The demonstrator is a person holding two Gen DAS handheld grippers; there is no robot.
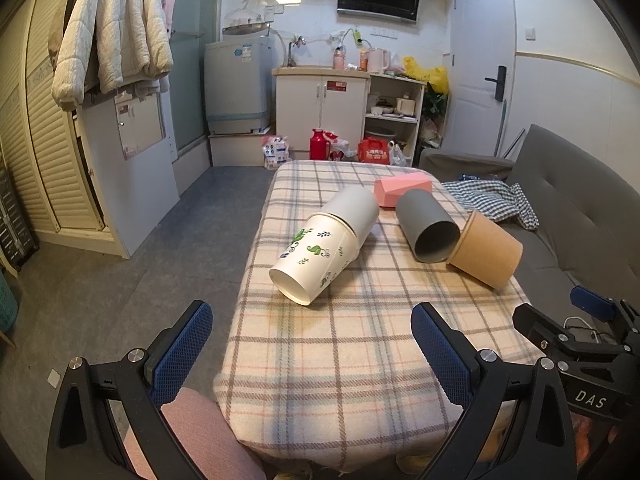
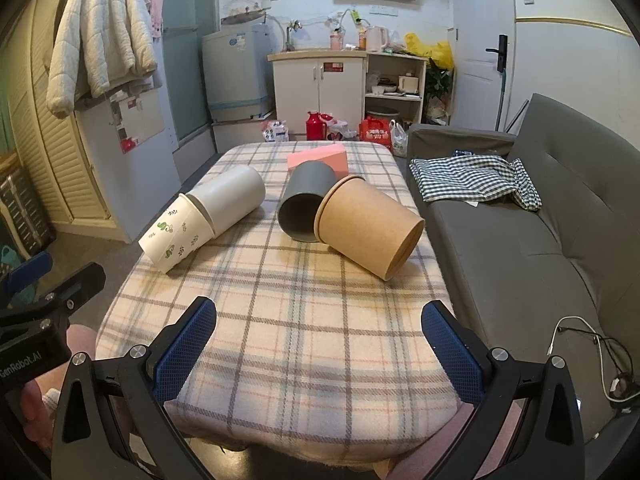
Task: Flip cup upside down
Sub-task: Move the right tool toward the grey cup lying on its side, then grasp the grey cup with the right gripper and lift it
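Several cups lie on their sides on the plaid-covered table [image 1: 340, 344] [image 2: 304, 320]. A white paper cup with green leaf print [image 1: 312, 258] [image 2: 176, 236] lies at the left, its rim against a light grey cup [image 1: 354, 210] [image 2: 234, 198]. A dark grey cup [image 1: 428, 226] [image 2: 306, 204] lies mid-table, touching a brown paper cup [image 1: 486, 254] [image 2: 370, 228]. My left gripper [image 1: 312, 320] is open and empty above the table's near left edge. My right gripper [image 2: 320, 324] is open and empty above the near table, short of the brown cup.
A pink box [image 1: 402, 188] [image 2: 320, 158] lies behind the cups. A grey sofa [image 2: 520, 248] with a checked cloth [image 2: 476, 178] runs along the table's right side. Cables [image 2: 592, 344] lie on the sofa. The other gripper shows at each view's edge [image 1: 580, 332] [image 2: 40, 312].
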